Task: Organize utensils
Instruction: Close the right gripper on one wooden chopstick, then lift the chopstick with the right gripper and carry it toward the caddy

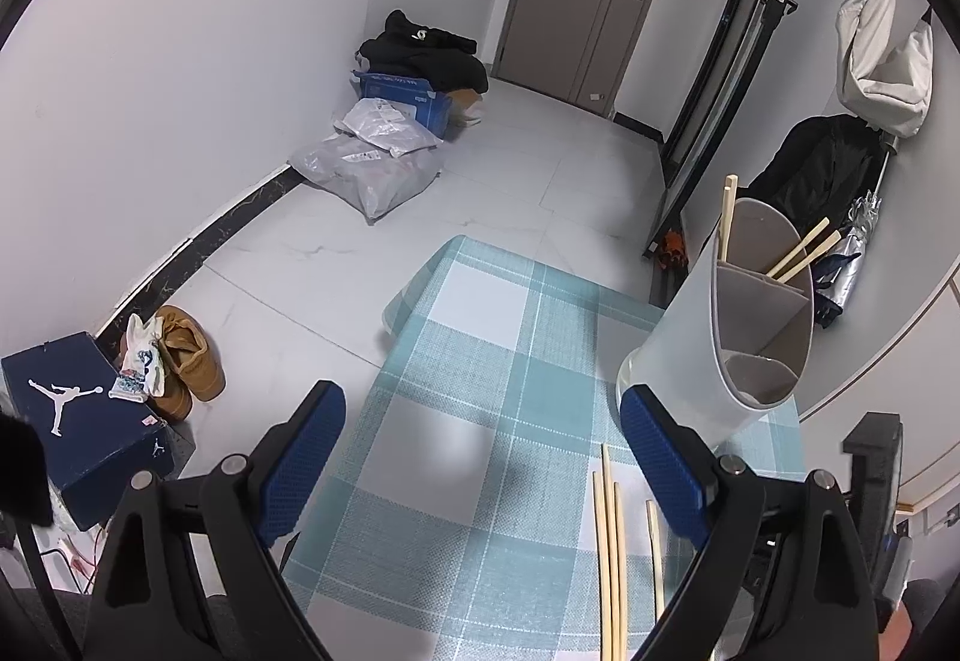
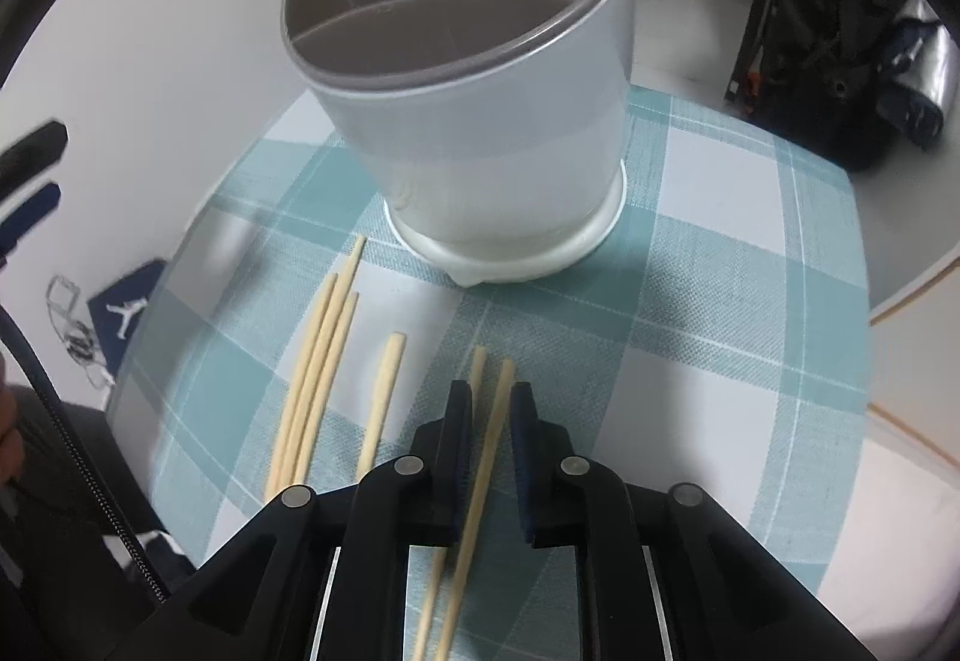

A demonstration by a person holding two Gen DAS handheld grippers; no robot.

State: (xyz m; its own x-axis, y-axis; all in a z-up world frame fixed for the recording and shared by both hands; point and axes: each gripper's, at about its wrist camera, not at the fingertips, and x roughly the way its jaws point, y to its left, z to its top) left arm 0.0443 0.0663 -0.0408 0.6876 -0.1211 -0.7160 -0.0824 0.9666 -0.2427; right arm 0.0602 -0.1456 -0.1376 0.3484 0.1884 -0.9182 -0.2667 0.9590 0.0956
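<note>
While my left claw [image 1: 483, 457] is hanging wide open over the counter [image 1: 480, 313], my right claw [image 2: 491, 424] is straddling one chopstick [image 2: 489, 442], nearly closed, pads seemingly not pressing.

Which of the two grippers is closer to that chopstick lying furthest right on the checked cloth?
Right. The right gripper has its jaws either side of that chopstick, nearly closed. The left gripper hangs open off to the side, with the loose chopsticks by its right-hand finger.
</note>
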